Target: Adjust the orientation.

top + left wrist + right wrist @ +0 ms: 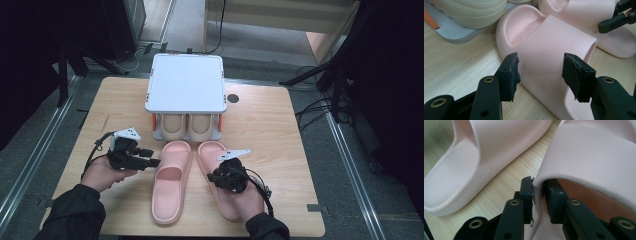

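My right gripper [538, 192] has its jaws nearly closed, pinching the strap edge of the right pink slipper [216, 165] at table centre. My left gripper [539, 71] holds its jaws wide apart, touching nothing, with the left pink slipper [549, 50] at its 12 o'clock. Cream slippers [187, 126] sit on the rack [185, 82] at 12 o'clock of the pink pair.

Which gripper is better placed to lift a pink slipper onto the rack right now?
Right. The right gripper is shut on the strap edge of the right pink slipper, while the left gripper is open, short of the left pink slipper.
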`<control>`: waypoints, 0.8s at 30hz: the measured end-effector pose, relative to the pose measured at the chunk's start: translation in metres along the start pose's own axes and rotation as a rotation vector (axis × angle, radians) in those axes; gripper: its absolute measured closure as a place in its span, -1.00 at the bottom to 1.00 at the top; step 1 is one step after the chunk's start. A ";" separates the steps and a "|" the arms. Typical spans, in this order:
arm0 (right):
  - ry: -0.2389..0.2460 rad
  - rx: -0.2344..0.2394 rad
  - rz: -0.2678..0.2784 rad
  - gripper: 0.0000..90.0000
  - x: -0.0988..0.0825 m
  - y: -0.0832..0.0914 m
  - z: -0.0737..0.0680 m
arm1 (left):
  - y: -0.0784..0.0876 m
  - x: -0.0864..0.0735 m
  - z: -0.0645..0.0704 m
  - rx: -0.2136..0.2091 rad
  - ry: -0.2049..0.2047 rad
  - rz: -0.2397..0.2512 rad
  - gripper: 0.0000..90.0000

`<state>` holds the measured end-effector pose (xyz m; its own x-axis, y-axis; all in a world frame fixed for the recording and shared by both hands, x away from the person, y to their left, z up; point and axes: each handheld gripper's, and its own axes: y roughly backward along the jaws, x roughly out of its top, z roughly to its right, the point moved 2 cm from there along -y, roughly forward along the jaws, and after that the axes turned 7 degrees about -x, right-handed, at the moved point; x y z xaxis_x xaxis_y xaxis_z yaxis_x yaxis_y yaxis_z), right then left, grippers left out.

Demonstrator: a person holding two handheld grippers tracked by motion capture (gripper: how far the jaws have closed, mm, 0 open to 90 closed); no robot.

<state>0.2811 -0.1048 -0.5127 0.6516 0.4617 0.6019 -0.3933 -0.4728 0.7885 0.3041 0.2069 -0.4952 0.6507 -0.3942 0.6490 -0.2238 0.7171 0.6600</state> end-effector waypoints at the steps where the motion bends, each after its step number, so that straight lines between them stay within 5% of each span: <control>1: -0.004 0.013 0.009 0.64 0.001 0.001 0.001 | 0.000 0.000 0.000 0.000 0.000 -0.001 0.03; 7: -0.034 0.068 0.059 0.48 0.000 0.023 0.003 | 0.005 -0.001 -0.001 -0.003 0.010 0.017 0.08; 11: -0.046 0.088 0.110 0.65 -0.005 0.044 0.008 | 0.008 0.000 -0.002 -0.004 0.027 0.031 0.21; 15: -0.046 0.053 0.145 0.80 -0.007 0.055 0.024 | 0.008 -0.002 -0.003 -0.002 0.029 0.020 0.35; 18: -0.081 0.028 0.128 0.89 -0.010 0.053 0.046 | 0.005 -0.003 -0.006 -0.008 0.048 0.012 0.53; 24: -0.086 -0.008 0.106 0.96 -0.012 0.047 0.062 | 0.000 -0.005 -0.014 -0.005 0.065 -0.006 0.62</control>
<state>0.2948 -0.1794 -0.4904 0.6592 0.3434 0.6689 -0.4678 -0.5092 0.7224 0.3110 0.2171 -0.5038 0.6977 -0.3605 0.6191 -0.2163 0.7179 0.6617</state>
